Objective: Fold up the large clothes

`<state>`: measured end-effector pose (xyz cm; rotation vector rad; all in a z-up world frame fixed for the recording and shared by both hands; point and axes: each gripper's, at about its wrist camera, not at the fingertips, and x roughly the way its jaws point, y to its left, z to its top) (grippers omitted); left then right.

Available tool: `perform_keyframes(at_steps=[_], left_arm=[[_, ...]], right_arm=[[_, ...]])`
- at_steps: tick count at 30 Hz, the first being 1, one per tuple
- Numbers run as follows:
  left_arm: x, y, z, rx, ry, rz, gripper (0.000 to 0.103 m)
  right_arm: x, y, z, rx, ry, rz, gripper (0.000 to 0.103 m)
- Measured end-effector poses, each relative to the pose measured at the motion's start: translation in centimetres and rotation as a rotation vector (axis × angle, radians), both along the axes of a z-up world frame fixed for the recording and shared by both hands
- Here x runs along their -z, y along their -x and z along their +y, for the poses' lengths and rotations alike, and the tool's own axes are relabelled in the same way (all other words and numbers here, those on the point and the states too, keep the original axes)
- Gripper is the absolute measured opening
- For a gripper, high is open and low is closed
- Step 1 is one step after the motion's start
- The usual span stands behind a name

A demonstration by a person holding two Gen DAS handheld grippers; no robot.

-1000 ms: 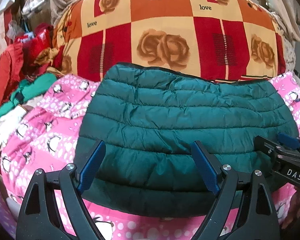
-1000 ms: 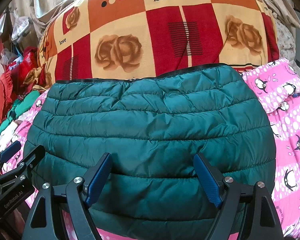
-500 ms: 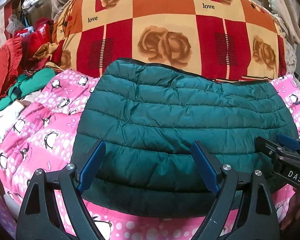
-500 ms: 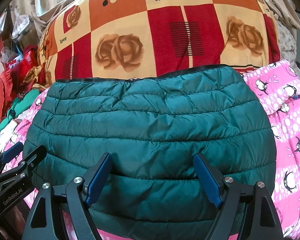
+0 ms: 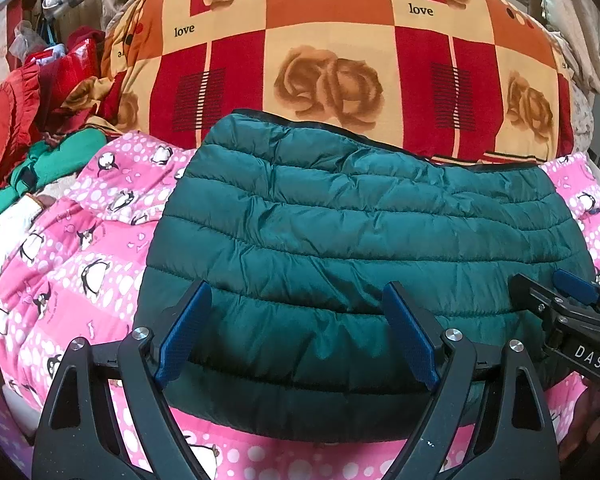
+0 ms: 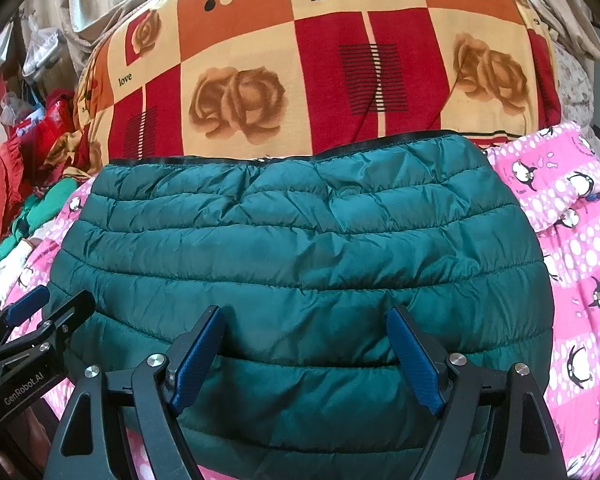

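A dark green quilted puffer jacket (image 5: 360,232) lies folded into a flat rectangle on a pink penguin-print blanket (image 5: 84,248). It also fills the middle of the right wrist view (image 6: 300,256). My left gripper (image 5: 296,336) is open and empty, hovering over the jacket's near edge. My right gripper (image 6: 304,356) is open and empty over the near edge too. The right gripper shows at the right edge of the left wrist view (image 5: 556,300). The left gripper shows at the left edge of the right wrist view (image 6: 48,312).
A big red, orange and cream rose-print quilt (image 5: 340,60) is heaped behind the jacket. A pile of red and green clothes (image 5: 32,132) sits at the far left. The pink blanket (image 6: 580,264) extends to the right of the jacket.
The left wrist view has shifted slightly, showing more pink blanket on the left. Both grippers stay open over the jacket's near edge; the jacket has not moved.
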<state>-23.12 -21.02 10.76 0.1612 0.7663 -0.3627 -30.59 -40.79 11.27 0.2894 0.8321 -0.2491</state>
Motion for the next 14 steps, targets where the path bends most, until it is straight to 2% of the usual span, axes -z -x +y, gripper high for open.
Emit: perform_keyframes(at_steps=[14], left_arm=[[-0.4,-1.5,0.4,-0.007,0.01,-0.029,0.087]], right_arm=[[-0.1,-0.7,-1.1,0.0,-0.007,0.003,0.081]])
